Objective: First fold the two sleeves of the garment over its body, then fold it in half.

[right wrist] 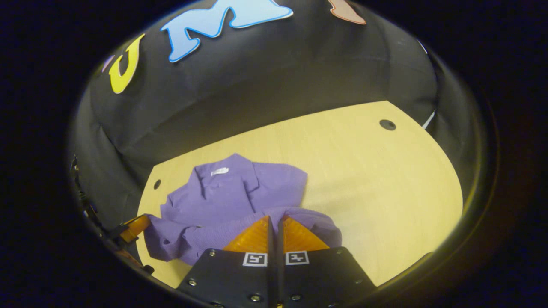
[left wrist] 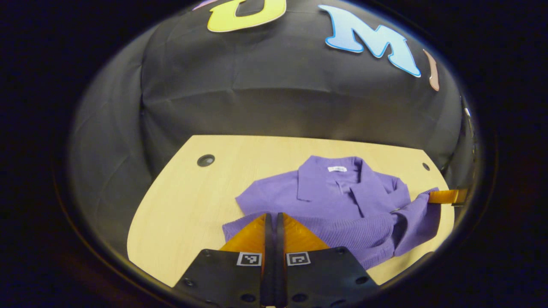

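While the purple polo sweater (left wrist: 338, 205) lies collar-up toward the far side of the pale wooden table (left wrist: 188, 205), both of its near corners are lifted off the wood, which suggests the half-fold is under way. In the left gripper view the left gripper (left wrist: 274, 219) has its orange fingers pressed together with the sweater's near edge at their tips; whether cloth is actually pinched between them is hidden, though the raised fabric makes it likely. The right gripper (right wrist: 275, 221) looks the same in the right gripper view: fingers together, purple knit bunched right at the tips, hem rising over them.

Each gripper also appears in the other's view as an orange finger at the sweater's opposite corner, with cloth draped from it. Judging by the compact outline, the sleeves seem to be folded over the body already, since no sleeve trails out onto the table. What is left, by my reading, is to carry the near hem up and over toward the collar (right wrist: 222, 175) and lay it flat.

The tabletop is light wood with rounded corners and small dark cable holes (left wrist: 206, 160) near its far edge. Black cloth (left wrist: 274, 98) walls the booth behind and to the sides.
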`<state>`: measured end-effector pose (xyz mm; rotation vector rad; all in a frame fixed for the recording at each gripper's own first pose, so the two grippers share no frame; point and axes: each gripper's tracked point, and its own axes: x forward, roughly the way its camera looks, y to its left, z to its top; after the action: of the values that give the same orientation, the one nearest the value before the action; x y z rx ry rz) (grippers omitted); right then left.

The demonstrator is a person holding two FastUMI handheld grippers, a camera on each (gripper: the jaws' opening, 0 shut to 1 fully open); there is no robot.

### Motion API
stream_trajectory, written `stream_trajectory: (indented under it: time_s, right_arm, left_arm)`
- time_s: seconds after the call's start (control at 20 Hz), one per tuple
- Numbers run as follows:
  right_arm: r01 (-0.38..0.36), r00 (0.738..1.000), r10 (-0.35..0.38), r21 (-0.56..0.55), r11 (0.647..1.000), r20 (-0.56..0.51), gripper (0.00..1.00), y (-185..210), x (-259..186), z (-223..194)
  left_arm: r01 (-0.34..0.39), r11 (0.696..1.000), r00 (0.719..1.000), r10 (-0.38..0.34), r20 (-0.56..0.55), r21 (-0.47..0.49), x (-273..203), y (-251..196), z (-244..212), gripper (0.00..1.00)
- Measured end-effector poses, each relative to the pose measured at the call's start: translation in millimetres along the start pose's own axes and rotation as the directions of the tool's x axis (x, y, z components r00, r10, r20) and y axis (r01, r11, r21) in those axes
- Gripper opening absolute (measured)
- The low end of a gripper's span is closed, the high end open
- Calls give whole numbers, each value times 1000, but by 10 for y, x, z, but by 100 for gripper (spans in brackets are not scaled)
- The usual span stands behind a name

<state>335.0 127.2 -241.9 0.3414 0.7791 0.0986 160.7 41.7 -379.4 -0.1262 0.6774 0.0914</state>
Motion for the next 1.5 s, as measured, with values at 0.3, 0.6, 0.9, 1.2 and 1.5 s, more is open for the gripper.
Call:
stream_trajectory:
  time_s: [0.3, 0.6, 0.9, 1.2, 1.5]
  right_arm:
    - [-25, 999, 27, -29, 999, 45, 0, 153, 343, 449]
    - [-19, 999, 21, -33, 999, 47, 0, 173, 851, 537]
    - [2, 1000, -2, -40, 999, 2, 1, 59, 1243, 332]
    - [-3, 999, 2, -41, 999, -36, 3, 73, 1277, 200]
    - [16, 1000, -16, -34, 999, 17, 20, 55, 1032, 307]
  left_arm:
    - [-2, 999, 999, 1, 36, 32, 503, -30, 271, 7]
    - [-38, 999, 994, 36, 101, 18, 1000, 103, 583, 6]
    - [-37, 999, 998, 36, 58, 12, 1329, 9, 367, 6]
    - [-52, 998, 998, 54, 29, -45, 1376, 106, 212, 6]
    - [-43, 995, 999, 44, 7, -90, 1058, 105, 234, 7]
